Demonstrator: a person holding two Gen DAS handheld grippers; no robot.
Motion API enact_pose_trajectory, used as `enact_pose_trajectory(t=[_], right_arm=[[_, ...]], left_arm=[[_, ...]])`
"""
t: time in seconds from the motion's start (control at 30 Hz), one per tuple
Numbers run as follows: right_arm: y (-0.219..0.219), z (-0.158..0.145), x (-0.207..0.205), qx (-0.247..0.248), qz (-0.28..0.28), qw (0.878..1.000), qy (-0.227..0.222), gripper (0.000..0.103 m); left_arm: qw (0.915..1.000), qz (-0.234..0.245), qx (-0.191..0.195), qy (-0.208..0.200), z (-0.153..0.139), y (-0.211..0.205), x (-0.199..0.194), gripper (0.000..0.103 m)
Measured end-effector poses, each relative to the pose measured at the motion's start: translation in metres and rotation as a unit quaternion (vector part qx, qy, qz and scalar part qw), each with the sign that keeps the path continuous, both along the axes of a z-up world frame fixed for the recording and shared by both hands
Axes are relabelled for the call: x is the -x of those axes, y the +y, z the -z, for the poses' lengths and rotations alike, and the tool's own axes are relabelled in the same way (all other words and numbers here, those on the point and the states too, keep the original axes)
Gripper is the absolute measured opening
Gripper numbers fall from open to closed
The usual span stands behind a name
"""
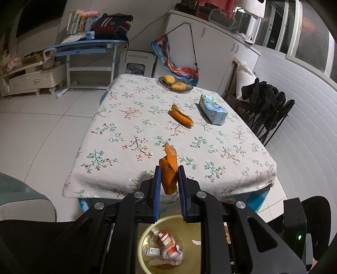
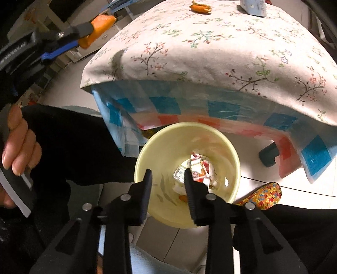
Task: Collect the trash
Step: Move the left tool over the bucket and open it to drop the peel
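Note:
My left gripper (image 1: pixel 169 170) is shut on an orange fruit peel (image 1: pixel 168 168), held in the air just off the near edge of the table (image 1: pixel 118 147), above a pale yellow bin (image 1: pixel 140 238). The same peel (image 2: pixel 99 27) and gripper show at the upper left of the right wrist view. A second orange peel (image 1: pixel 181 116) lies mid-table, also seen in the right wrist view (image 2: pixel 200 6). My right gripper (image 2: pixel 168 175) is open and empty, right over the bin (image 2: pixel 155 147), which holds crumpled wrappers (image 2: pixel 198 168).
A blue tissue pack (image 1: pixel 213 109) lies at the table's right. A plate (image 1: pixel 186 88) with two mangoes (image 1: pixel 169 79) stands at the far edge. A chair with black clothes (image 1: pixel 267 101) is on the right. A patterned slipper (image 2: pixel 263 195) lies by the bin.

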State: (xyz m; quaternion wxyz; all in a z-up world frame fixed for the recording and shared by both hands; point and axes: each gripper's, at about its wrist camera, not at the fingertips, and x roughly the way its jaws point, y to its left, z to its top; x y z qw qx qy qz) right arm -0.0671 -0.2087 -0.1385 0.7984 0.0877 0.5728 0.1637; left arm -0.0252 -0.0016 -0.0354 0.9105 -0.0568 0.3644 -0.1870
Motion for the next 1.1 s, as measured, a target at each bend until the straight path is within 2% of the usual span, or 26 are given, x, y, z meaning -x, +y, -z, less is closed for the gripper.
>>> enact_pose_trajectory(t=[0.17, 0.43, 0.6, 0.67, 0.9, 1.1], right_arm=[[-0.009, -0.008, -0.001, -0.009, 0.026, 0.999, -0.017, 0.046], [-0.027, -0.022, 0.0, -0.032, 0.071, 0.996, -0.048, 0.049], [-0.038, -0.035, 0.002, -0.043, 0.1, 0.991, -0.081, 0.05], [-0.043, -0.04, 0.003, -0.047, 0.114, 0.988, -0.095, 0.053], [-0.057, -0.047, 0.005, -0.058, 0.148, 0.981, -0.114, 0.054], [-0.061, -0.049, 0.006, -0.06, 0.156, 0.978, -0.122, 0.054]], left_arm=[[1.0, 0.008, -0.004, -0.001, 0.001, -0.004, 0.004, 0.015], [0.9995, 0.03, -0.008, 0.005, 0.004, -0.012, 0.016, 0.016], [0.998, 0.058, -0.022, 0.015, 0.01, -0.025, 0.031, 0.016], [0.9965, 0.075, -0.029, 0.022, 0.014, -0.031, 0.038, 0.016], [0.9842, 0.151, -0.073, 0.055, 0.034, -0.059, 0.059, 0.016], [0.9753, 0.178, -0.1, 0.086, 0.051, -0.069, 0.064, 0.016]])
